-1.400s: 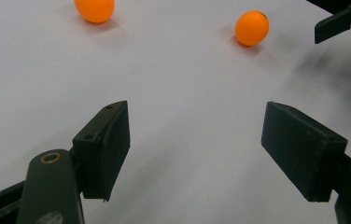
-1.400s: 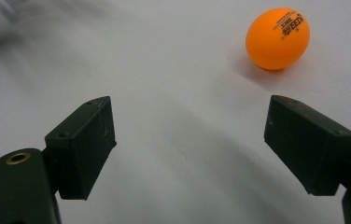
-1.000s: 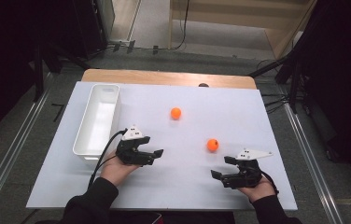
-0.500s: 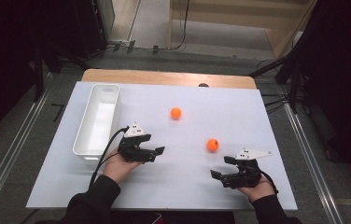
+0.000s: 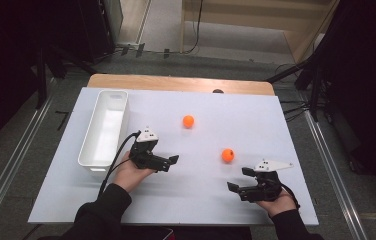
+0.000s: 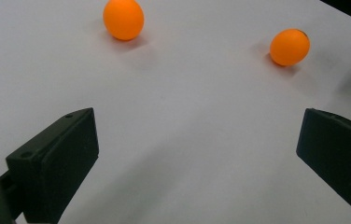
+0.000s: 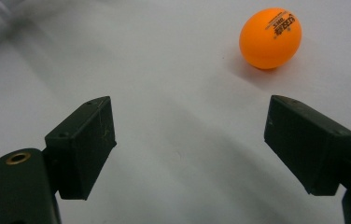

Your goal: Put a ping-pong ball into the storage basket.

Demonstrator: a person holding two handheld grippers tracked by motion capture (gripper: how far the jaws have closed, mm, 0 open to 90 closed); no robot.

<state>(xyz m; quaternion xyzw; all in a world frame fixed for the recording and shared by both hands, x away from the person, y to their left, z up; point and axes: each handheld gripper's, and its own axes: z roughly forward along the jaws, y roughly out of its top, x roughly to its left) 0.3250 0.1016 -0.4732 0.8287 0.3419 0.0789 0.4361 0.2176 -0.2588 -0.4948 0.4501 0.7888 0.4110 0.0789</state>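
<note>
Two orange balls lie on the white board [image 5: 196, 205]. The far ball [image 5: 188, 121] [image 6: 123, 18] sits near the middle. The near ball [image 5: 227, 155] [image 6: 290, 46] [image 7: 270, 37] carries black print. My left gripper [image 5: 172, 163] [image 6: 197, 137] rests low on the board beside the tray and points right toward both balls; its jaws have just been opening and stand open with nothing between them. My right gripper [image 5: 240, 179] [image 7: 190, 135] lies at the front right, open and empty, with the printed ball a short way ahead of its right jaw.
A long white tray [image 5: 92, 166] stands along the board's left side, just left of my left hand. A strip of wooden tabletop [image 5: 176, 82] borders the board's far edge. Dark floor and metal rails surround the table.
My left gripper has edged slightly toward the balls and its jaws look wider apart. The right gripper and both balls have kept still.
</note>
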